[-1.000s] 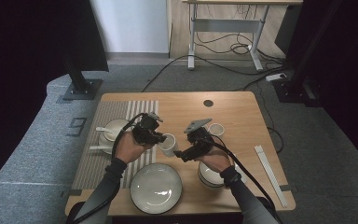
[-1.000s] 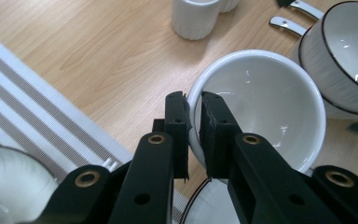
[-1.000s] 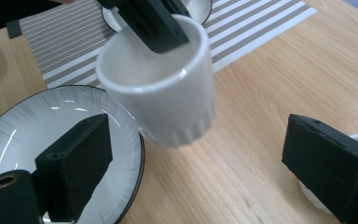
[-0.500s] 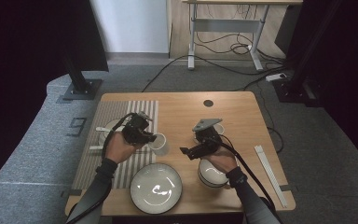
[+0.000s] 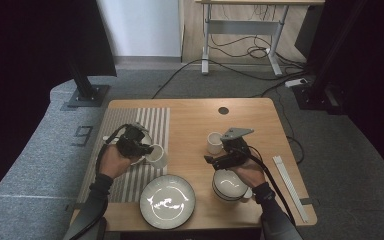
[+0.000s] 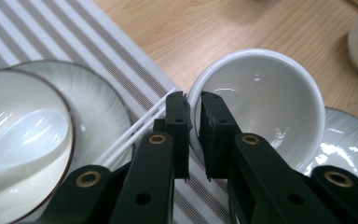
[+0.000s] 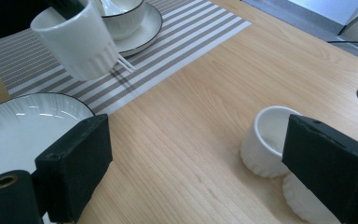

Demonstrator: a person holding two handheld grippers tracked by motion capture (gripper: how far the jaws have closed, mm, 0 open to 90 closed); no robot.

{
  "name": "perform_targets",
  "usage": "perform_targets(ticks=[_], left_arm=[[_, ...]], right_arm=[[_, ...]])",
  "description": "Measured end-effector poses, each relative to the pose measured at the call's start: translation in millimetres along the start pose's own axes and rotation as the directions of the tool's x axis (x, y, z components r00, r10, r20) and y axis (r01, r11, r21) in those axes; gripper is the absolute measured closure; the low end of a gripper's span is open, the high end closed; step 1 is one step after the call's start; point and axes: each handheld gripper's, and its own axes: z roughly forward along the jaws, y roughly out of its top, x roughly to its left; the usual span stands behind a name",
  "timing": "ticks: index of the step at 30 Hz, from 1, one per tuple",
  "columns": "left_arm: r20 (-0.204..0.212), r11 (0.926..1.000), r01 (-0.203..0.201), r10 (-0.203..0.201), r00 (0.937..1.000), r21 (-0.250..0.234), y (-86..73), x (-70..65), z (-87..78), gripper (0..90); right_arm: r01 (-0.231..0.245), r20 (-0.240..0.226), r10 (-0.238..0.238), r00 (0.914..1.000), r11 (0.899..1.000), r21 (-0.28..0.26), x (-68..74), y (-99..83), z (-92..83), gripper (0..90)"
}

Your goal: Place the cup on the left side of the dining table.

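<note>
Grey carpet and black curtains are surrounding a light wooden table [image 5: 195, 125], with a grey-and-white striped placemat [image 5: 150, 122] lying across its left part. On the placemat, a small white bowl with a dark rim [image 6: 18, 140] is sitting on a white saucer [image 6: 100, 105] and is holding a white ceramic spoon [image 6: 25, 133]; a pair of white chopsticks [image 6: 137, 128] is lying just beside the saucer.

The left tongs [image 6: 193, 112] are pinching the wall of a white ribbed ceramic cup [image 6: 261, 102], one jaw inside the rim and the other outside. In the right gripper view this cup [image 7: 77, 42] is hanging tilted in the air over the placemat's near edge, above the chopsticks [image 7: 123, 63]. From the high view the cup [image 5: 156, 155] is showing at the placemat's right border, just beyond a large round white plate with a dark rim [image 5: 167, 201] that is resting near the table's front edge.

The right tongs [image 7: 200, 154] are standing spread wide with nothing between the pads, hovering over bare wood. A second small white ribbed cup [image 7: 268, 142] is standing upright just inside the right-hand jaw, apart from it. In the high view the right tongs [image 5: 215, 160] are sitting above a white bowl [image 5: 228, 186] at the front right, and a long white strip [image 5: 290, 187] is lying along the right edge.
</note>
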Motion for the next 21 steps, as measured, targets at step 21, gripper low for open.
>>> perform_targets(ticks=[21], left_arm=[[-0.037,0.9976,0.047,-0.045,0.9983,0.050,-43.2,15.4,11.4,82.9]], right_arm=[[-0.082,0.049,0.084,0.9952,0.996,-0.042,-25.9,-25.3,-28.4,10.9]])
